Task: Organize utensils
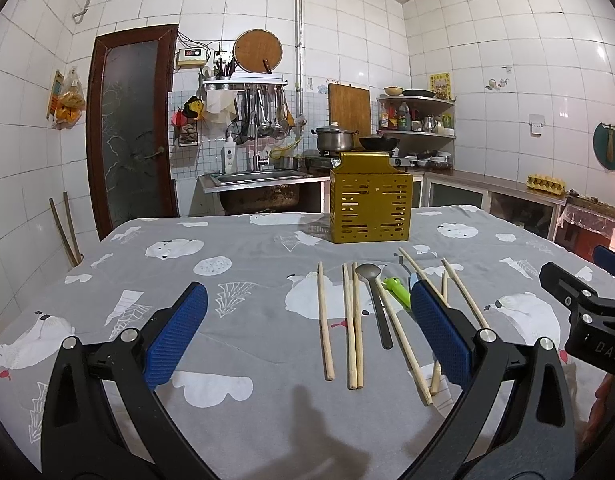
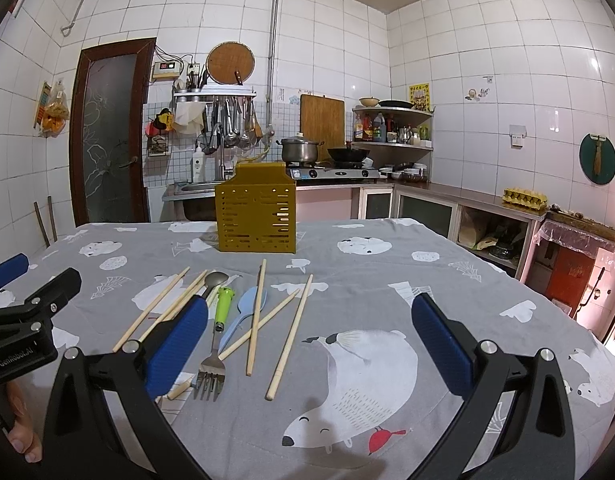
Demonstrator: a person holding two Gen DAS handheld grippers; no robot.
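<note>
In a white-tiled kitchen, a bear-print tablecloth held scattered chopsticks, a dark spoon, a blue spoon and a green-handled fork before a yellow slotted caddy. The left gripper and right gripper hovered, jaws wide, holding nothing; the left's finger apparently hid some chopsticks.

White-tiled kitchen walls, dark wooden door, steel sink counter, perhaps a gas stove.

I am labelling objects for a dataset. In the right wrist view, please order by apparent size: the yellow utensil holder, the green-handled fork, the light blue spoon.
1. Yellow utensil holder, clearly largest, though farthest.
2. Green-handled fork.
3. Light blue spoon, partly covered by chopsticks, so its full length is unsure.
</note>
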